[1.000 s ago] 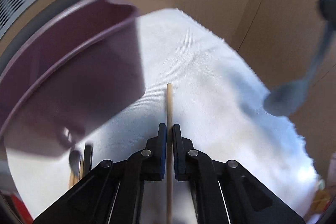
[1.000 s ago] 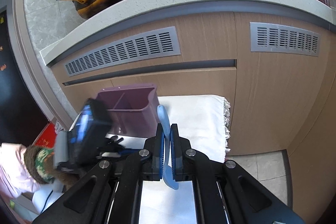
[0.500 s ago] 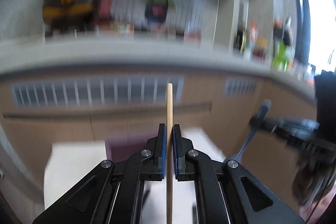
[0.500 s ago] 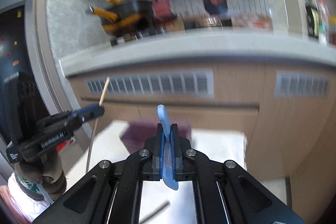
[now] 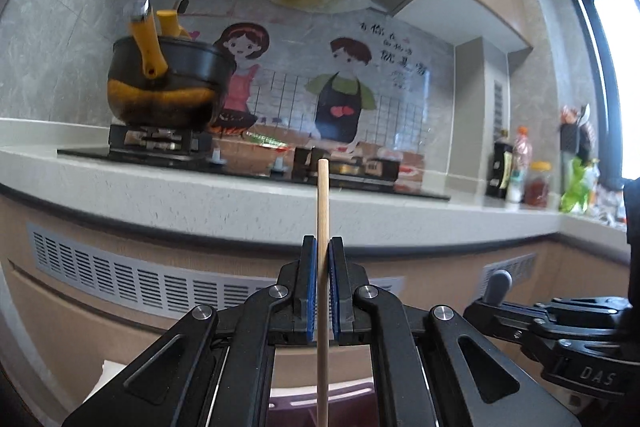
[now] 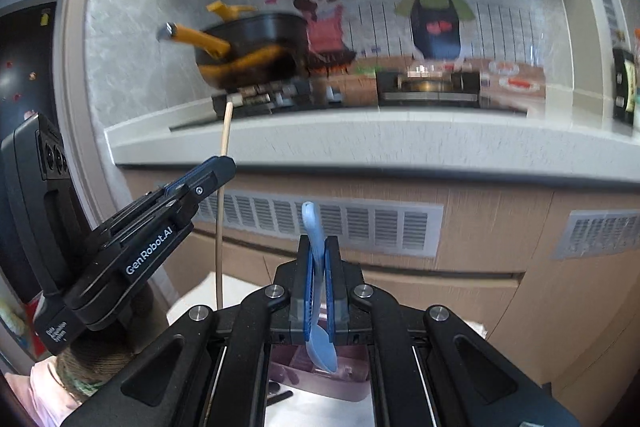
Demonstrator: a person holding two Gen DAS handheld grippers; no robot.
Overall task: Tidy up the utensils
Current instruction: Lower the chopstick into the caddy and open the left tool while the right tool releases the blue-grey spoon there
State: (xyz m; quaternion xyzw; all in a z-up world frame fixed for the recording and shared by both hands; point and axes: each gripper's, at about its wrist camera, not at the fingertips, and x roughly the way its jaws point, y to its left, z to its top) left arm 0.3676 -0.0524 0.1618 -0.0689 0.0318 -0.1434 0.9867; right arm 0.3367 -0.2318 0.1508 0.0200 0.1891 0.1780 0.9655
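My left gripper (image 5: 322, 259) is shut on a wooden chopstick (image 5: 322, 211), which stands upright between the blue pads. From the right wrist view the left gripper (image 6: 218, 171) shows at the left with the same chopstick (image 6: 220, 227) vertical. My right gripper (image 6: 318, 259) is shut on a light blue spoon (image 6: 316, 279), handle up and bowl hanging below the pads. In the left wrist view the right gripper (image 5: 492, 301) pokes in at the lower right with the spoon's handle (image 5: 498, 285) showing grey. The purple utensil holder (image 6: 316, 371) lies low between the right fingers, mostly hidden.
A white cloth (image 6: 200, 291) covers the surface under the holder. Ahead runs a pale kitchen counter (image 5: 240, 203) with vented cabinet fronts (image 5: 140, 283), a black and yellow pot (image 5: 168, 83) on a hob, and bottles (image 5: 516, 167) at the right. A dark utensil (image 6: 278, 397) lies on the cloth.
Both grippers have risen and tilted up from the cloth and holder toward the counter. The left one swung from looking down at the cloth to level. Both keep their grips.
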